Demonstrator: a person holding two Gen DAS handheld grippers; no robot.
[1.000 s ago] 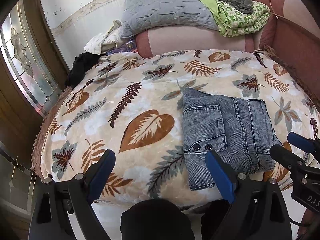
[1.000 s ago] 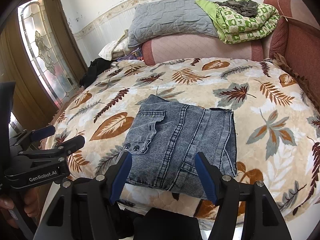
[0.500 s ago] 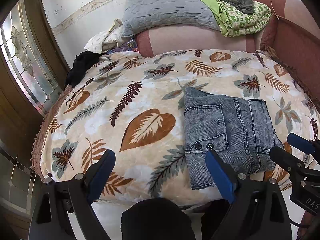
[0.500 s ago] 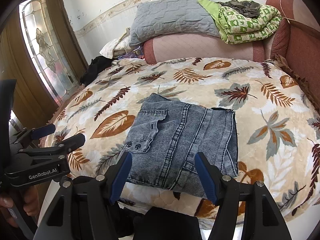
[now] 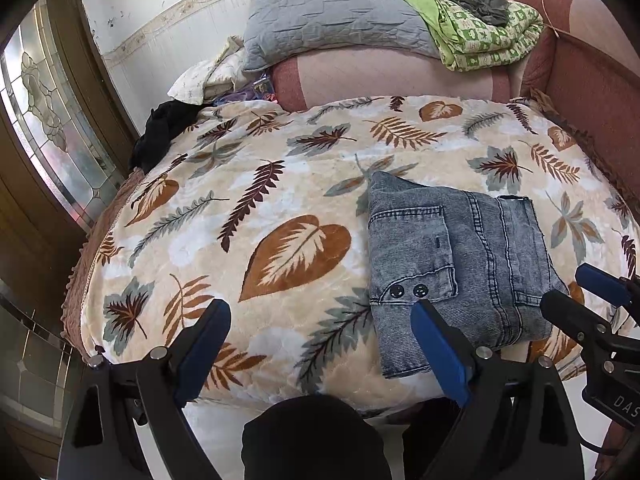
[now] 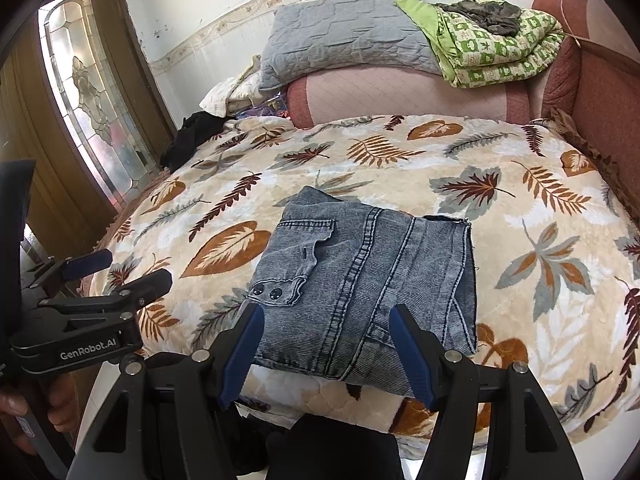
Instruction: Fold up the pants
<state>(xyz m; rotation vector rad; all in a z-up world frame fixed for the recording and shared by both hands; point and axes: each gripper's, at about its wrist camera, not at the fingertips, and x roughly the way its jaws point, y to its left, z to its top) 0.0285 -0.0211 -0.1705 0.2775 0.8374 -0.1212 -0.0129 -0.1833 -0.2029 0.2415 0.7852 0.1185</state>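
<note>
The pants (image 5: pixel 472 264) are grey-blue denim, folded into a compact rectangle near the front edge of the leaf-patterned blanket (image 5: pixel 280 184). A pocket flap with two snaps faces up. My left gripper (image 5: pixel 320 312) hangs open over the blanket's front edge, left of the pants, with nothing between its fingers. My right gripper (image 6: pixel 326 314) stands open just short of the near edge of the pants (image 6: pixel 360 268), apart from the cloth. Each view also shows the other gripper: the right gripper (image 5: pixel 570 286) beside the pants' right corner, the left gripper (image 6: pixel 132 268) held by a hand (image 6: pixel 16 408).
At the back of the bed lie a grey pillow (image 5: pixel 332 16), a green patterned quilt (image 5: pixel 484 36) and a pink bolster (image 5: pixel 392 76). A black garment (image 5: pixel 160 132) lies at the far left corner. A glass-panelled door (image 5: pixel 48 128) stands left; a red upholstered side (image 5: pixel 592 92) rises right.
</note>
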